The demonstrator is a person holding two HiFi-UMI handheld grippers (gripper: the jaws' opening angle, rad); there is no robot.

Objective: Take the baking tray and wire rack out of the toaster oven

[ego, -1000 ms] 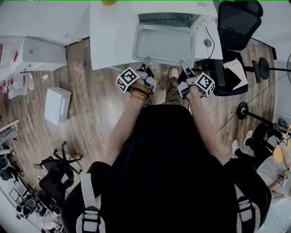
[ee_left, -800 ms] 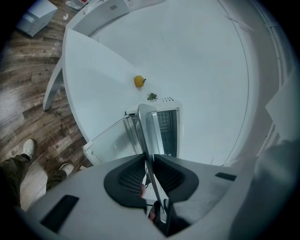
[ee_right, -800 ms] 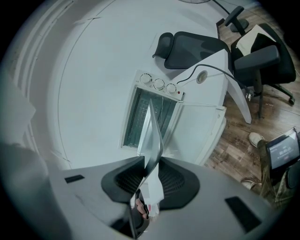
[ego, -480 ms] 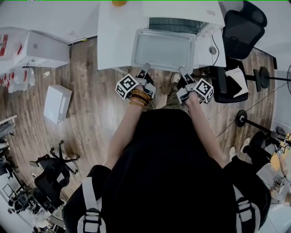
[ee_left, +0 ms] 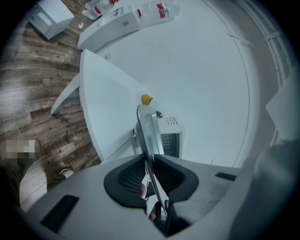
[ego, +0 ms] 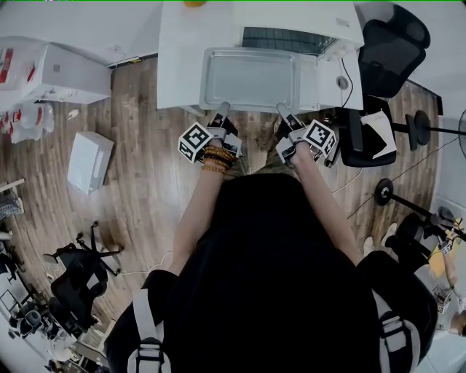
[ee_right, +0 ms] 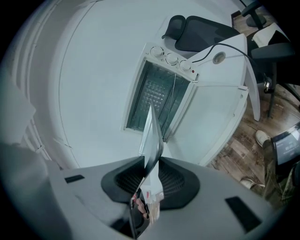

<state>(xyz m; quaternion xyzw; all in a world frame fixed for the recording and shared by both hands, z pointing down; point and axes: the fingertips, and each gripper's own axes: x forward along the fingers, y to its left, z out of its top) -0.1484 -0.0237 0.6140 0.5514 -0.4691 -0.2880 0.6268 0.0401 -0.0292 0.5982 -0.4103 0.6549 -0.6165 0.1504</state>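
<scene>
One baking tray and one toaster oven are counted on one white table. Two grippers are seen: the left gripper and the right gripper.

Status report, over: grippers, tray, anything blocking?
Left gripper, right gripper both shut on silver metal baking tray, near rim. Tray out front of white toaster oven, above white table. Nothing blocking it.

Both my left gripper and right gripper slide leftward with the shallow silver metal baking tray clamped between them, so it now sits further left of the white toaster oven than a second ago.
</scene>
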